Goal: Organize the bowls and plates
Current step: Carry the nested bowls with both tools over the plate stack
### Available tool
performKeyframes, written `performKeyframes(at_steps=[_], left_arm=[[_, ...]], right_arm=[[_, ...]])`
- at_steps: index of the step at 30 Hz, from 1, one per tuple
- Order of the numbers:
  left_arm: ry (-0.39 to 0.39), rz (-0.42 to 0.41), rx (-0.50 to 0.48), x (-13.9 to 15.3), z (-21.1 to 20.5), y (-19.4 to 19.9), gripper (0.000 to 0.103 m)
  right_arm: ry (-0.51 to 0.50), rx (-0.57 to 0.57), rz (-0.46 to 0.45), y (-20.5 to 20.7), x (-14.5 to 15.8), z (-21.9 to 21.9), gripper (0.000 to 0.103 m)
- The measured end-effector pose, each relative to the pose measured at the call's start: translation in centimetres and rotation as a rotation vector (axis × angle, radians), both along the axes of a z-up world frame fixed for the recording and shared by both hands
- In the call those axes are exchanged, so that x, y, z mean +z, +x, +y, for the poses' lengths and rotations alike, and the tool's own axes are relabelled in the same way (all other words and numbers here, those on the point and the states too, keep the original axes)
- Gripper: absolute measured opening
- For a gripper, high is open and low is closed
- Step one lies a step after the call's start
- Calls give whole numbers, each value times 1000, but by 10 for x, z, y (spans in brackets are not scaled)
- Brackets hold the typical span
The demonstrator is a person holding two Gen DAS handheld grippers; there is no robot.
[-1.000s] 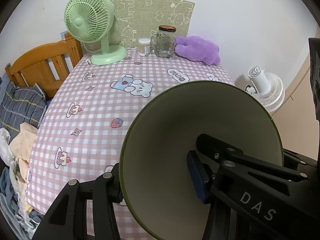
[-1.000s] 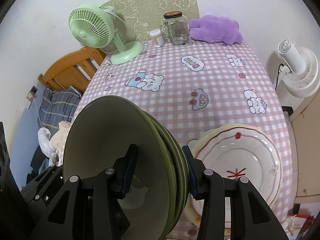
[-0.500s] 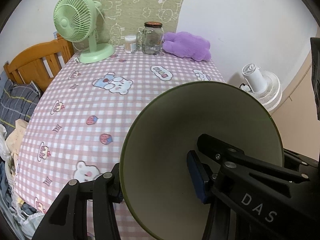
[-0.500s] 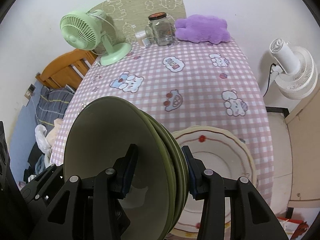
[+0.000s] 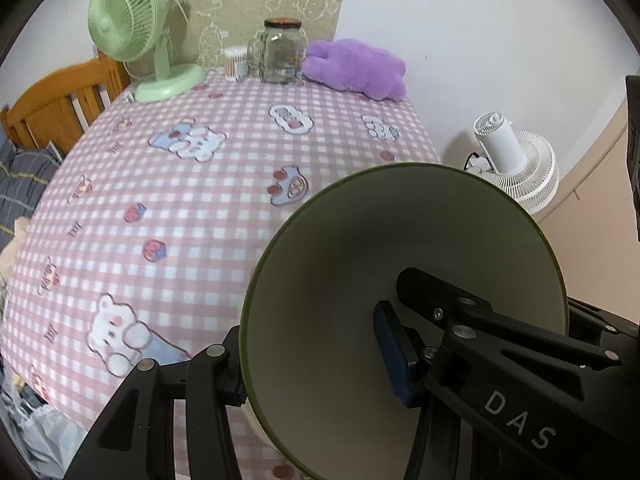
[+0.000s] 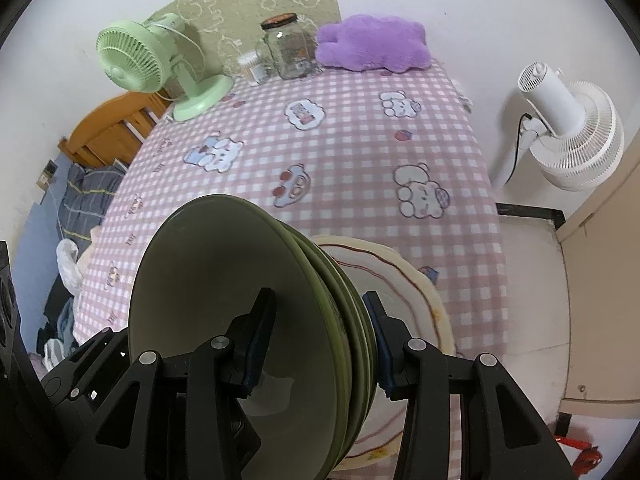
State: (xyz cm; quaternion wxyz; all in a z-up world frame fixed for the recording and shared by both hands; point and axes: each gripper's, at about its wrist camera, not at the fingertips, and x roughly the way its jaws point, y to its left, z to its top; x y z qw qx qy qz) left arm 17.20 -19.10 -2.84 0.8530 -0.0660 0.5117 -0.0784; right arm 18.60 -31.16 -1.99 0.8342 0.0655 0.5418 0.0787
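I have both claws clenched on the stack of green bowls (image 6: 240,320), one on each side of it. The right gripper (image 6: 316,344) has one finger inside the top bowl and the other against the outer wall, so three or so nested rims sit between its pads. The left gripper (image 5: 308,364) pinches the opposite wall the same way, its blue pad (image 5: 394,360) pressed on the inside face.

These look like glazed ceramic to me: stiff, fairly heavy as a stack, slick under the pads and easy to chip. Nested bowls can slide against each other, so I judge the wall just below the rim, on two opposite sides, to be the right place to hold, and I want the stack kept near level.

The cream plate with the red line (image 6: 404,280) lies on the pink checked tablecloth (image 6: 360,152), just beyond and below my right claw's outer finger.

Compared with a second ago, the stack has travelled across the table: the plate now sits partly under the bowls instead of clear to the side, and the green fan (image 5: 132,20) has shifted in view. Both grips look unchanged.
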Motion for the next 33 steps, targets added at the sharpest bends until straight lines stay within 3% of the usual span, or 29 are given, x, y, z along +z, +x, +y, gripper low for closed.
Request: performKeyframes(at_steps=[10, 14, 33], left_arm=[[-50, 83, 40, -28, -7, 4, 52], [-40, 73, 50, -28, -9, 5, 52], [137, 21, -26, -25, -38, 8, 53]], right_arm=[[-52, 48, 69, 7, -23, -9, 47], [-57, 65, 69, 10, -26, -8, 47], [33, -5, 70, 9, -38, -33, 47]])
